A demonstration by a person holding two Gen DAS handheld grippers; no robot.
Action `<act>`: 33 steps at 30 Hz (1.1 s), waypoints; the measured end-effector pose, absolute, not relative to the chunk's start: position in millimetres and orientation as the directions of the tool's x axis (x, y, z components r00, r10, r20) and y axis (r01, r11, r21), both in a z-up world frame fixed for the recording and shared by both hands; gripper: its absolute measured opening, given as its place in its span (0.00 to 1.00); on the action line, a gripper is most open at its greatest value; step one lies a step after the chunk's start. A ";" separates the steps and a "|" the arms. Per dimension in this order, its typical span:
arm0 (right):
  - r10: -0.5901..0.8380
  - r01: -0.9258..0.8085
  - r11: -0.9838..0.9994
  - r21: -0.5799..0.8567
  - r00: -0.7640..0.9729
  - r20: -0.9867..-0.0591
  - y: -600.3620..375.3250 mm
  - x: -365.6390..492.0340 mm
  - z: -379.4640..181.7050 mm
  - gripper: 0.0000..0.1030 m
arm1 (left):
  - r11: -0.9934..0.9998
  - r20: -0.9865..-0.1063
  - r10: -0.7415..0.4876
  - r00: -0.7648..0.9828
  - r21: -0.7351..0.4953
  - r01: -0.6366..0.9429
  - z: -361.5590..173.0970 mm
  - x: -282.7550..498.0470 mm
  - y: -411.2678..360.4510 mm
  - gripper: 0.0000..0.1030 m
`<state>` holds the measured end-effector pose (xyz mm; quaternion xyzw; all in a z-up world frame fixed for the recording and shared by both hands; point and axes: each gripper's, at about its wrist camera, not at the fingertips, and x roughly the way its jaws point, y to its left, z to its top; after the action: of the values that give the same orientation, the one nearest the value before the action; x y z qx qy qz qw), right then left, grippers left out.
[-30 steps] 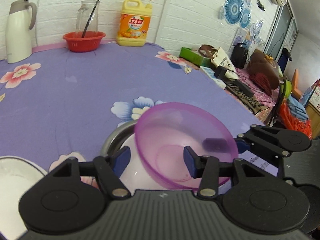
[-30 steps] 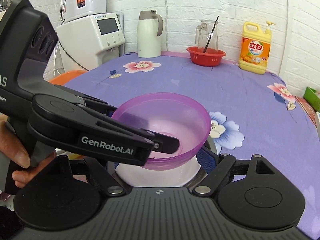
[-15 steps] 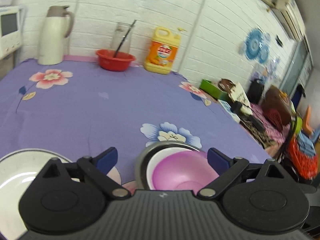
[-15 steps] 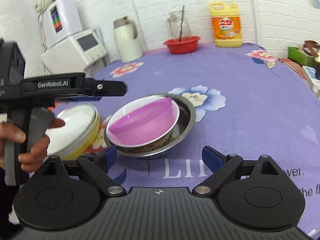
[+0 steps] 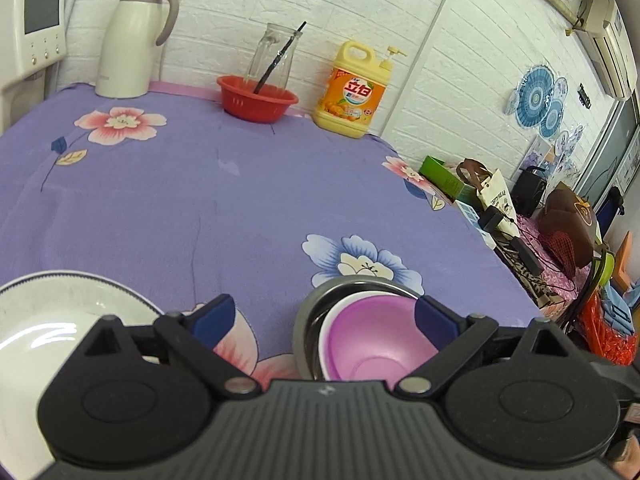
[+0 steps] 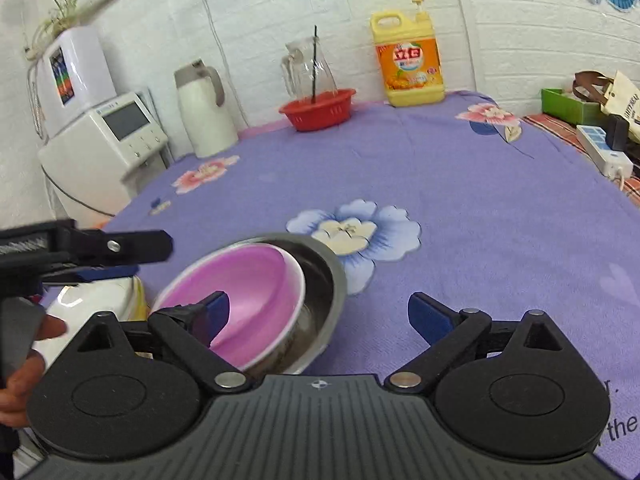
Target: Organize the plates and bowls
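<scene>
A translucent purple bowl (image 5: 372,344) (image 6: 248,280) sits nested in a white bowl (image 6: 299,280), which sits in a steel bowl (image 5: 308,312) (image 6: 328,276) on the purple flowered tablecloth. My left gripper (image 5: 323,318) is open just in front of this stack, with nothing between its pads. In the right wrist view it (image 6: 150,259) hovers to the left of the stack, above a white dish with a yellow side (image 6: 100,300) (image 5: 48,320). My right gripper (image 6: 323,312) is open and empty, its left finger (image 6: 218,308) over the purple bowl's near rim.
At the back of the table stand a red basket with a glass jug (image 5: 258,98), a yellow detergent bottle (image 5: 352,92) and a white thermos jug (image 5: 128,40). Cluttered boxes and cables (image 5: 500,216) line the right edge. A hand (image 6: 20,364) holds the left gripper.
The left gripper let go of the purple bowl, which now rests in the white bowl, and drew back open. The right gripper pulled back, then rolled and came closer to the stack.
</scene>
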<state>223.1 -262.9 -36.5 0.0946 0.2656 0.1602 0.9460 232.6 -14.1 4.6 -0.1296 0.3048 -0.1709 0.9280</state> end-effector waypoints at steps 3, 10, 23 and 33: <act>0.342 -0.263 0.937 0.228 0.817 -0.464 -258.6 222.8 -27.3 1.00 | 0.916 -0.546 -0.386 0.744 -0.326 0.235 2.7 239.3 -18.6 0.94; 0.306 -0.244 0.952 0.186 0.748 -0.588 -246.7 246.9 -45.5 1.00 | 0.950 -0.649 -0.306 0.697 -0.163 0.266 -9.4 267.3 -40.2 0.94; 0.227 -0.174 0.974 0.147 0.697 -0.680 -224.5 249.6 -58.1 1.00 | 0.947 -0.705 -0.291 0.647 -0.118 0.298 -25.2 287.7 -60.3 0.95; 0.221 -0.176 0.975 0.134 0.742 -0.633 -221.1 246.1 -62.7 1.00 | 0.940 -0.708 -0.317 0.631 -0.146 0.308 -24.6 289.6 -61.3 0.95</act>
<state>246.1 -221.1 -62.7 0.0327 0.3433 0.1063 0.9326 289.6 -61.3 -24.6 -0.0056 0.3928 -0.1731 0.9032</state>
